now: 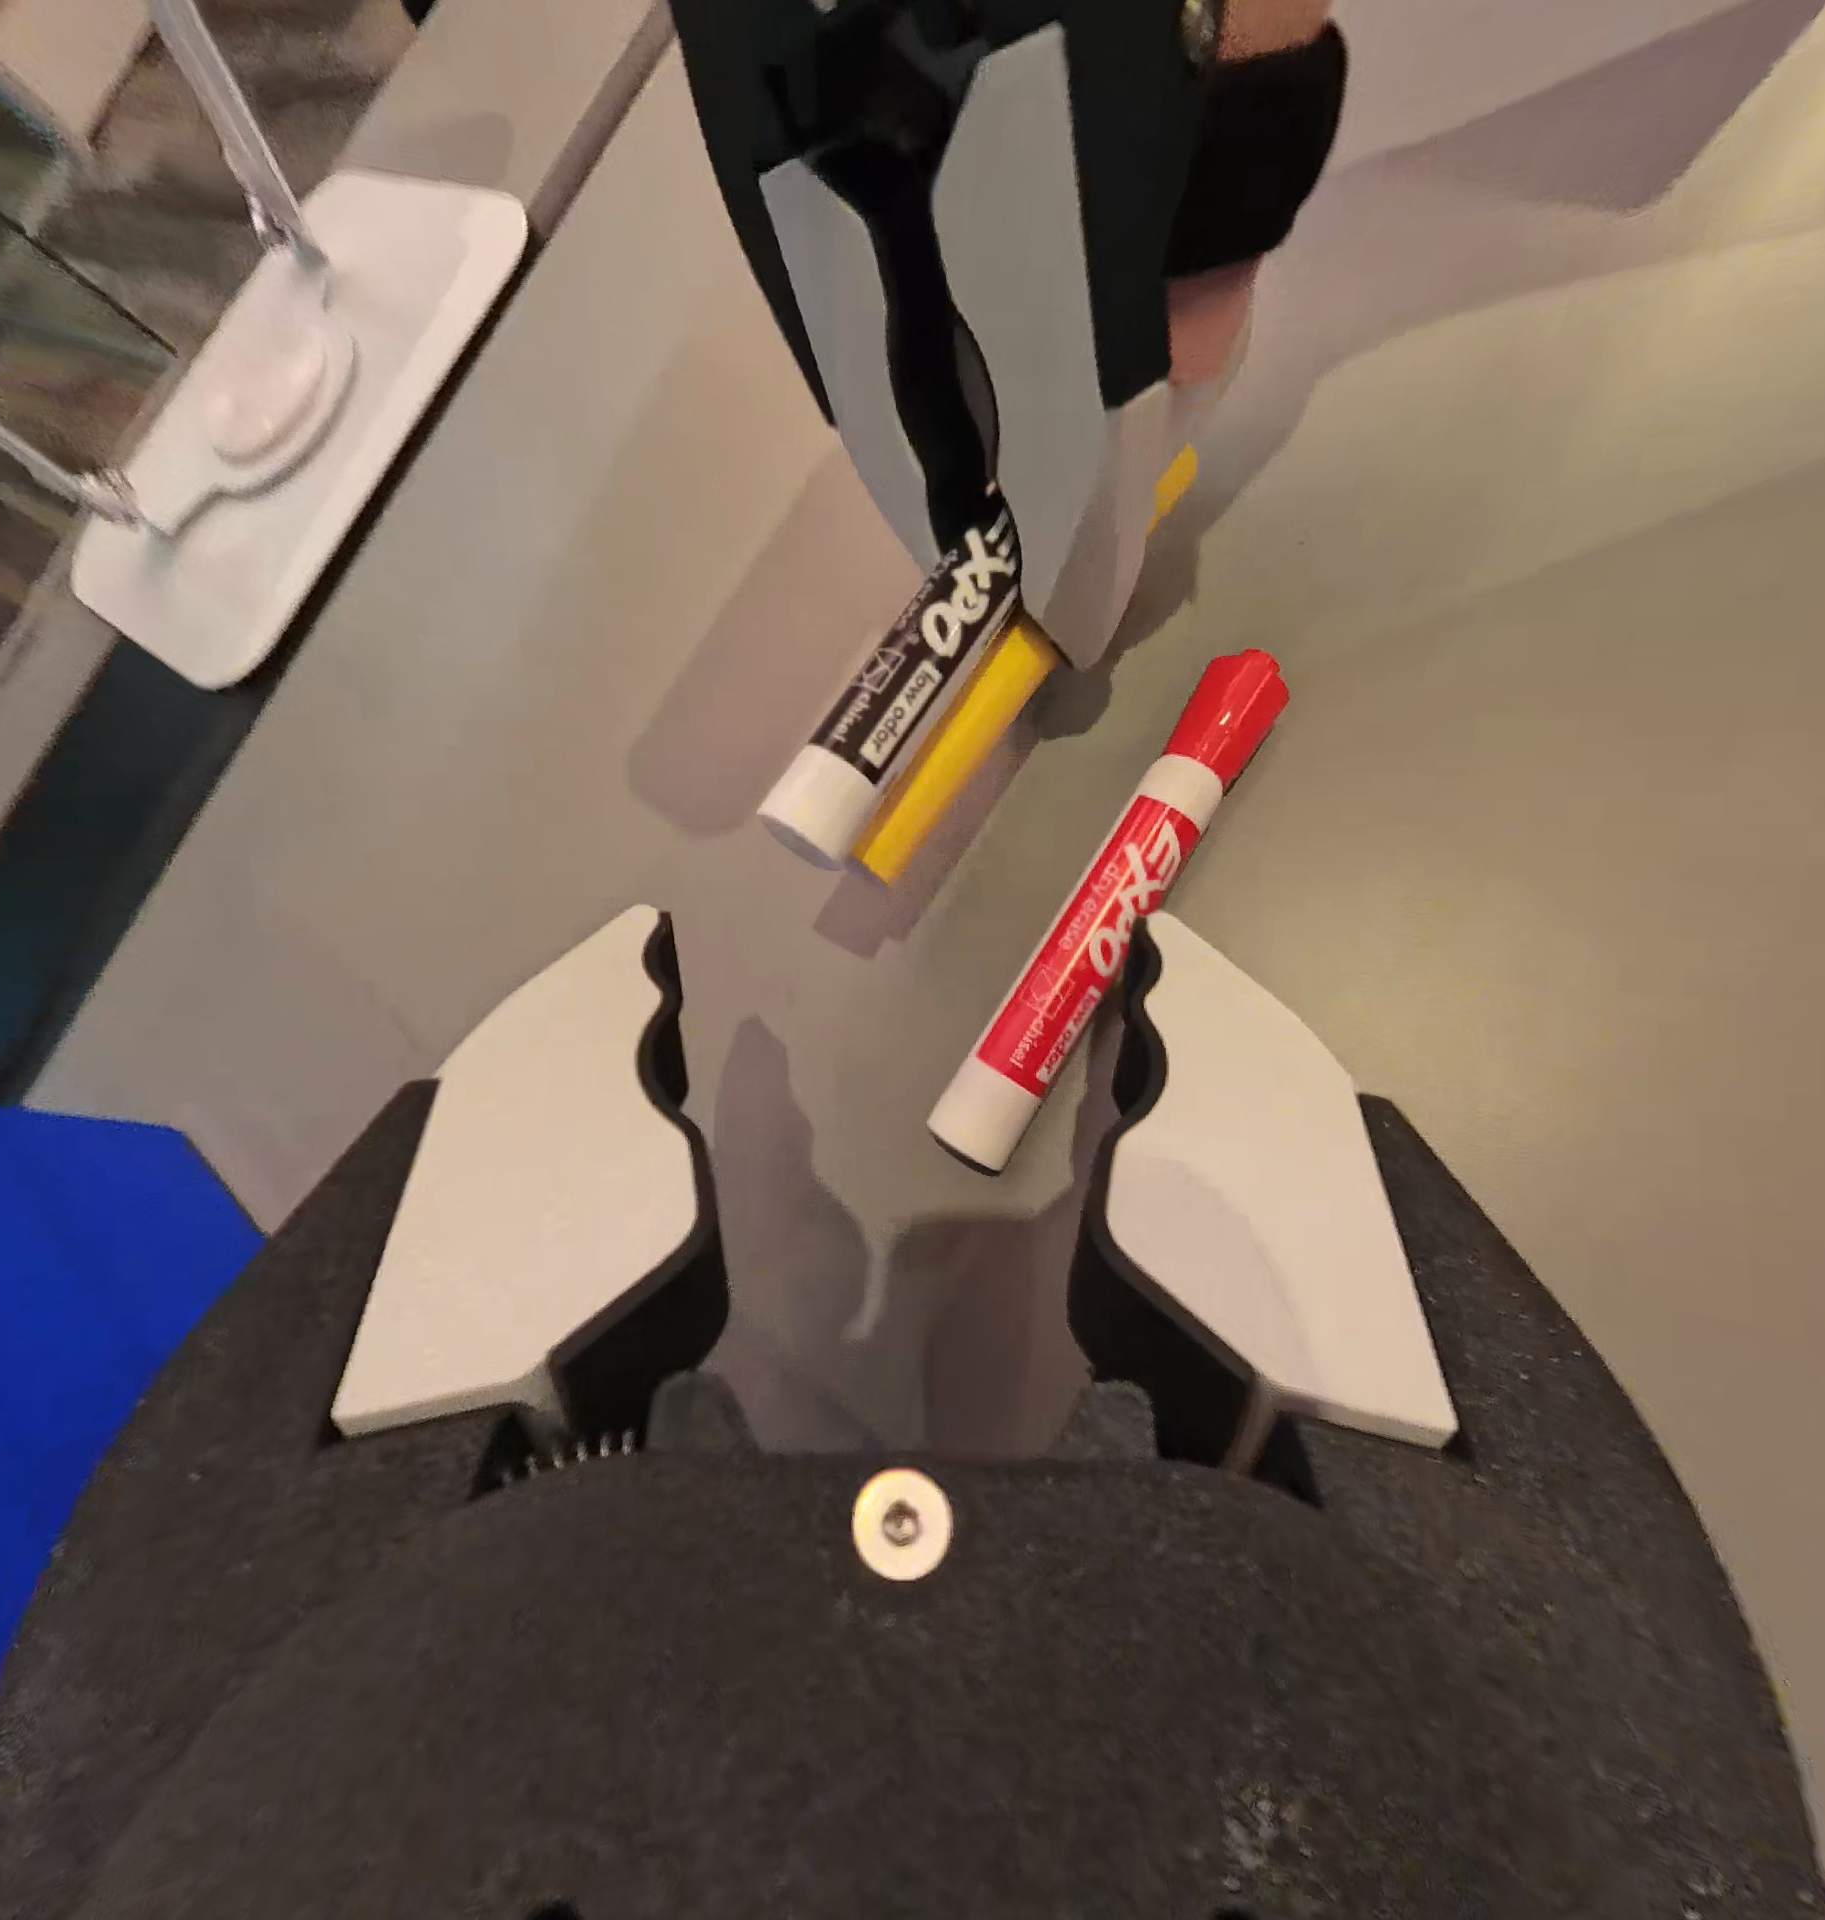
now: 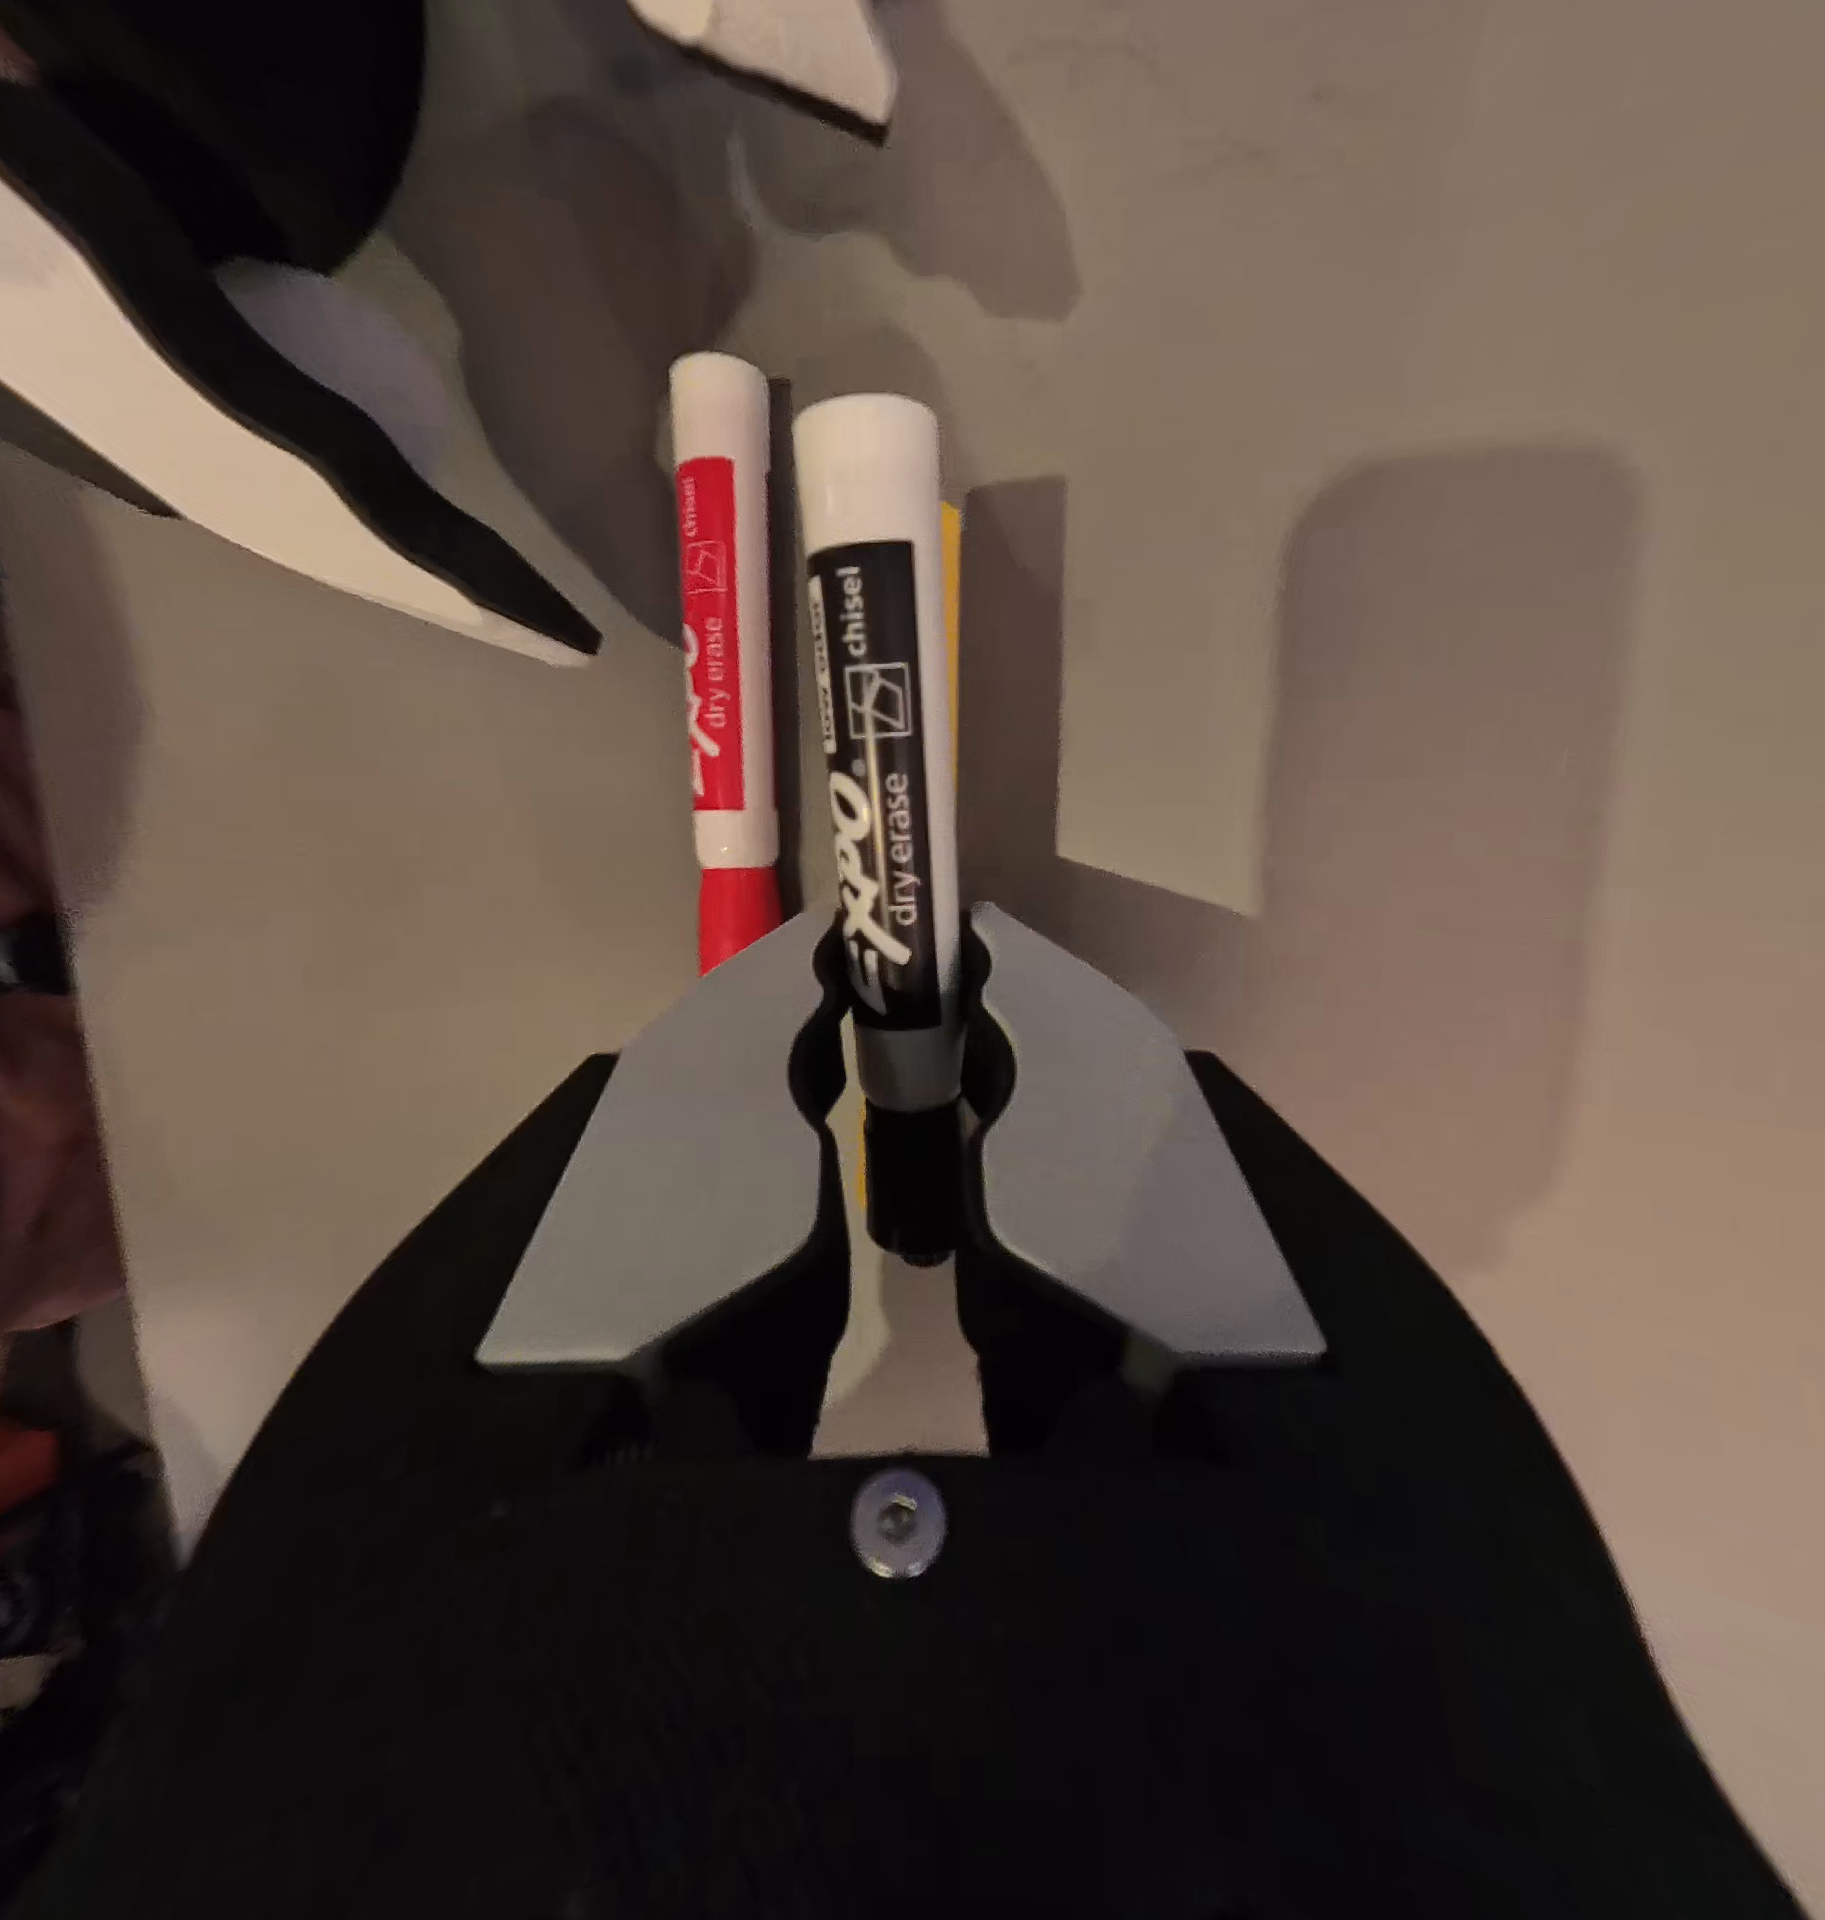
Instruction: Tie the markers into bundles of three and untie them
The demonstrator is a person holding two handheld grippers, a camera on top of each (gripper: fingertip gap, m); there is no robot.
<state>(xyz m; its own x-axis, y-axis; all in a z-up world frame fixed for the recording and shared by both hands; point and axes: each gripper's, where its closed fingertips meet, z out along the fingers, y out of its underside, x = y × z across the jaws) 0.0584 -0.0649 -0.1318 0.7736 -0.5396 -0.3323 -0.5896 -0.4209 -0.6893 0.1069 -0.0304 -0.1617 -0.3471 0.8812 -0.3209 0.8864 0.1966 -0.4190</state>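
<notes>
My right gripper (image 2: 897, 935) is shut on a black marker (image 2: 882, 727) near its cap end, and the white end points away from me. A yellow marker (image 1: 955, 758) lies on the grey table right under and beside the black one. It shows as a thin yellow edge in the right wrist view (image 2: 949, 582). A red marker (image 1: 1105, 914) lies loose on the table, parallel to them (image 2: 721, 644). My left gripper (image 1: 903, 935) is open and empty, and its right finger (image 1: 1220, 1091) touches the red marker's side. The right gripper (image 1: 991, 582) comes in from the far side.
A white flat base with a clear stand (image 1: 295, 416) sits at the table's far left edge. A blue object (image 1: 56, 1299) is at the near left. A person's hand in a black sleeve (image 1: 1251, 156) is behind the right gripper. One finger (image 2: 368, 520) of the left gripper crosses the upper left. One gripper's finger ends stand about 8 cm off the other's. The blue object (image 1: 56, 1299) is about 15 cm from my left fingertips.
</notes>
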